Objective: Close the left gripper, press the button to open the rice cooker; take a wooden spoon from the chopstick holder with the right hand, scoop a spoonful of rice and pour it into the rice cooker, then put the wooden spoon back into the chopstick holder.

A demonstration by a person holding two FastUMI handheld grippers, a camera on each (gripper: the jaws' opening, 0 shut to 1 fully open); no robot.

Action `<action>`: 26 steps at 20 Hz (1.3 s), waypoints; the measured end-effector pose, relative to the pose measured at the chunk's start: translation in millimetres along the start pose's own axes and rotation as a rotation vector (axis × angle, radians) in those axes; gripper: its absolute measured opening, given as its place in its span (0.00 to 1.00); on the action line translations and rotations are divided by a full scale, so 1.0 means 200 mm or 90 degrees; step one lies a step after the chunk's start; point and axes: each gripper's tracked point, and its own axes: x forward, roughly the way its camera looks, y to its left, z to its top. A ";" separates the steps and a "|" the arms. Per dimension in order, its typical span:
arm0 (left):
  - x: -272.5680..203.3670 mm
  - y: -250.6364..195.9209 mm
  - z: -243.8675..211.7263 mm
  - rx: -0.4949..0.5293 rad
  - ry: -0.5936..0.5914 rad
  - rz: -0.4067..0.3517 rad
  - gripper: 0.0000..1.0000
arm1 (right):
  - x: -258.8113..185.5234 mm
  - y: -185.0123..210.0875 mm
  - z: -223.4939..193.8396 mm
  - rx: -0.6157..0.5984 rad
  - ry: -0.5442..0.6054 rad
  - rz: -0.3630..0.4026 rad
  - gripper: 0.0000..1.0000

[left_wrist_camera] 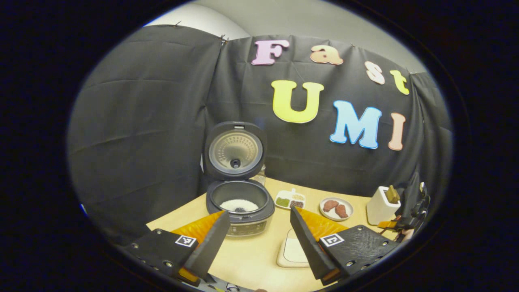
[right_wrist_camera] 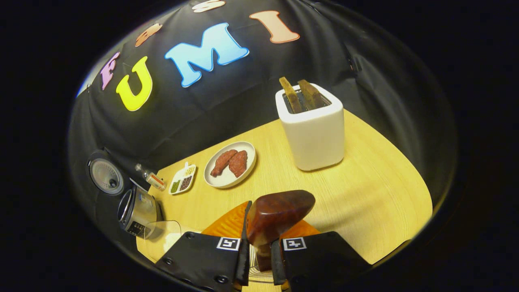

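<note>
The rice cooker [left_wrist_camera: 240,202] stands with its lid up, and white rice lies in its pot. My left gripper [left_wrist_camera: 259,211] hangs open in front of it, holding nothing. My right gripper [right_wrist_camera: 259,243] is shut on the handle of a dark wooden spoon [right_wrist_camera: 279,211], whose bowl sticks out ahead above the table. The white chopstick holder [right_wrist_camera: 314,129] stands beyond it with two wooden utensils upright inside. In the left gripper view, the right gripper [left_wrist_camera: 409,211] sits just right of the holder [left_wrist_camera: 381,207]. The cooker [right_wrist_camera: 136,209] is at the far left in the right gripper view.
A plate [right_wrist_camera: 248,164] with two pieces of meat and a small divided dish of grains [right_wrist_camera: 182,178] lie between cooker and holder. A pale square container [left_wrist_camera: 292,251] sits near the table's front. A small bottle [right_wrist_camera: 152,178] lies near the cooker. Black cloth walls the back.
</note>
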 end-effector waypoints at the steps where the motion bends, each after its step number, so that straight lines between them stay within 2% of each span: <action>1: -0.03 -0.02 0.00 -0.001 0.000 0.002 0.96 | 0.00 0.01 0.00 0.003 0.002 0.007 0.24; 2: -0.05 -0.02 0.00 0.000 -0.002 0.006 0.93 | 0.00 0.02 0.01 0.007 0.000 0.015 0.25; 3: -0.06 -0.01 0.02 0.002 -0.004 0.012 0.93 | -0.04 0.02 0.03 0.010 -0.002 0.023 0.19; 4: -0.06 -0.01 0.03 0.003 -0.007 0.016 0.94 | -0.05 0.03 0.05 0.015 -0.005 0.028 0.34; 6: -0.03 0.02 0.10 0.004 -0.014 0.024 0.93 | -0.12 0.01 0.05 0.017 -0.011 0.027 1.00; 15: 0.28 0.25 0.61 0.035 -0.072 0.017 0.93 | -0.53 -0.09 0.20 -0.104 -0.143 -0.080 0.98; 21: 0.67 0.38 0.93 0.064 -0.085 -0.017 0.94 | -0.81 0.06 0.24 -0.176 -0.240 -0.148 0.98; 26: 1.10 0.41 1.10 0.069 -0.064 -0.067 0.93 | -1.00 0.30 0.25 -0.203 -0.304 -0.185 0.98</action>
